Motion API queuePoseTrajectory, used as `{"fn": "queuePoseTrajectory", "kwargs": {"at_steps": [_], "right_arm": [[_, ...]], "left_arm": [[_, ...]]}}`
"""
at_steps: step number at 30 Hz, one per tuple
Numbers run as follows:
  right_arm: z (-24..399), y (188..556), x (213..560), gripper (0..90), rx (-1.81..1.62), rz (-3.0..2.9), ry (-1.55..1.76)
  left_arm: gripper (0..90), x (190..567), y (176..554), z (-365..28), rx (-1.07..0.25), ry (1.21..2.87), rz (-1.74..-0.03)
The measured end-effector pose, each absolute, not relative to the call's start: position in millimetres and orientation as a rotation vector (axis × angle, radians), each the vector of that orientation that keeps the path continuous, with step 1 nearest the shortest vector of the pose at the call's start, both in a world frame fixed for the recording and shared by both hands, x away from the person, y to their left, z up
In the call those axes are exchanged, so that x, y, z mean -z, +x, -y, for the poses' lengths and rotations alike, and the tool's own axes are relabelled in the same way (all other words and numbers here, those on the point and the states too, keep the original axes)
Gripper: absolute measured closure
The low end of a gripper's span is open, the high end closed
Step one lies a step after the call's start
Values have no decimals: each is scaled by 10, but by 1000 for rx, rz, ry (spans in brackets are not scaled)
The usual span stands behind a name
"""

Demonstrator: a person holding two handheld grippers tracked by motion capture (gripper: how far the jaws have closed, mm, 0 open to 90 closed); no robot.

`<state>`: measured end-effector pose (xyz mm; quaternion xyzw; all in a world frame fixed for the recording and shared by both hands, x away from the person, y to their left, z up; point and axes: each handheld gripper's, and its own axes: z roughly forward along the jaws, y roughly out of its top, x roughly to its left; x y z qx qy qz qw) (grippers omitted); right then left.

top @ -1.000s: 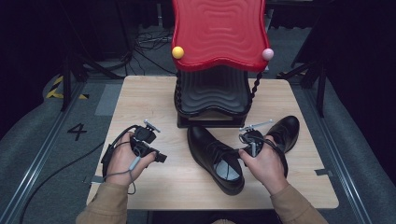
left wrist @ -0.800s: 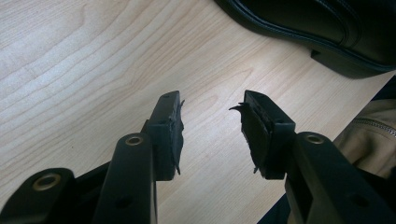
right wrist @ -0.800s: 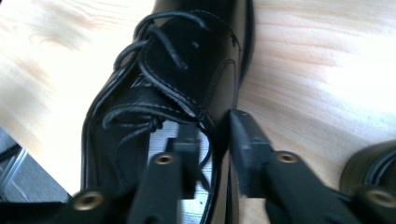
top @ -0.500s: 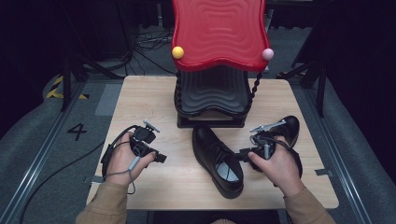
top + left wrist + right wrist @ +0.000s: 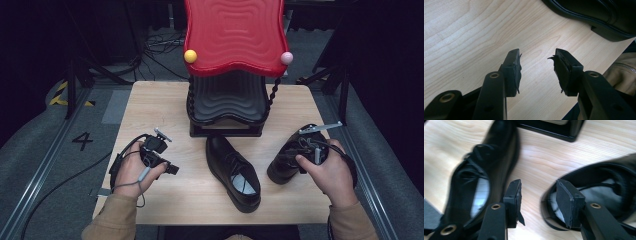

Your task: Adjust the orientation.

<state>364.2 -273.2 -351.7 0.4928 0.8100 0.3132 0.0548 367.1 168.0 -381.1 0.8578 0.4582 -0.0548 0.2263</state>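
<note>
On the wooden table (image 5: 150, 107), just in front of the red-topped black stand (image 5: 227, 95), lies one black shoe (image 5: 234, 172), toe toward the stand. Second black shoe (image 5: 290, 157) sits right of it, apart. Right gripper (image 5: 537, 195) released, jaws spread over the second shoe's heel rim. Left gripper (image 5: 536, 68) released, left of the stand, over bare wood.

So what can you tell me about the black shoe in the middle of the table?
The black shoe is a shiny lace-up dress shoe that looks like leather, with a pale lining visible inside its opening. It lies flat on its sole on the wooden table, toe pointing toward the black base of the red-topped stand, heel nearest the person. Nothing grips it; the right hand-held gripper is open beside it.
</note>
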Motion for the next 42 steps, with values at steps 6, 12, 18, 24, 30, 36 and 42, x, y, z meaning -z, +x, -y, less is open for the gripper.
{"fn": "queuePoseTrajectory", "kwargs": {"at_steps": [6, 12, 18, 24, 30, 36, 42], "right_arm": [[2758, 3746, 3685, 553, -785, -2487, 1503], [2687, 3815, 3796, 714, -718, -2604, 1440], [2679, 3783, 3762, 798, -647, -2694, 1357], [2944, 3601, 3556, 778, -557, -2746, 1253], [3203, 3452, 3556, 759, -430, -2819, 1216], [3406, 3392, 3616, 772, -362, -2829, 1310], [3415, 3374, 3602, 648, -485, -2749, 1453]], "left_arm": [[563, 3823, 3666, -1690, 154, 2362, -1272], [561, 3834, 3650, -1700, 155, 2363, -1278], [563, 3823, 3664, -1712, 156, 2361, -1273], [564, 3827, 3734, -1638, 166, 2371, -1253], [563, 3811, 3808, -1519, 174, 2391, -1211], [563, 3818, 3863, -1453, 184, 2404, -1193], [561, 3827, 3871, -1427, 187, 2412, -1187]]}}
